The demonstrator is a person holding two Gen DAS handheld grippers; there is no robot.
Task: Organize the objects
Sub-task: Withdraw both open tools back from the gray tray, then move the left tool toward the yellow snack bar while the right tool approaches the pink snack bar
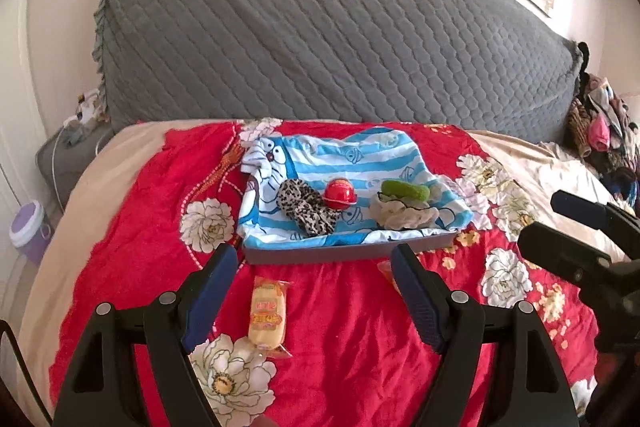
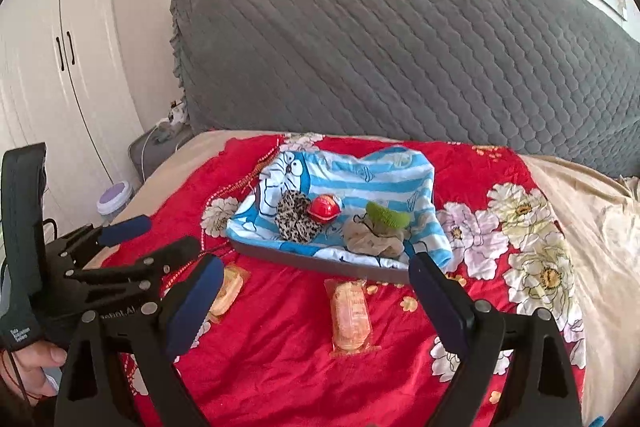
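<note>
A grey tray [image 1: 344, 254] [image 2: 320, 264] lined with a blue striped cartoon cloth [image 1: 340, 155] [image 2: 360, 171] lies on the red floral bedspread. In it are a leopard scrunchie [image 1: 306, 205] [image 2: 295, 217], a red round case [image 1: 340, 193] [image 2: 324, 207], a green scrunchie [image 1: 405, 189] [image 2: 386, 215] and a beige scrunchie [image 1: 402, 215] [image 2: 372, 239]. Two wrapped yellow snacks lie in front of the tray: one [image 1: 267, 315] [image 2: 229, 287] on the left, one [image 2: 351, 315] on the right, mostly hidden in the left wrist view [image 1: 386, 269]. My left gripper [image 1: 316, 291] and right gripper [image 2: 316, 303] are open and empty above them.
A grey quilted headboard [image 1: 320, 27] [image 2: 400, 47] stands behind the bed. A lilac container [image 1: 28, 229] [image 2: 114, 199] stands on the floor at left. A pile of clothes [image 1: 604, 131] lies at the right. White wardrobe doors [image 2: 48, 67] are at the left.
</note>
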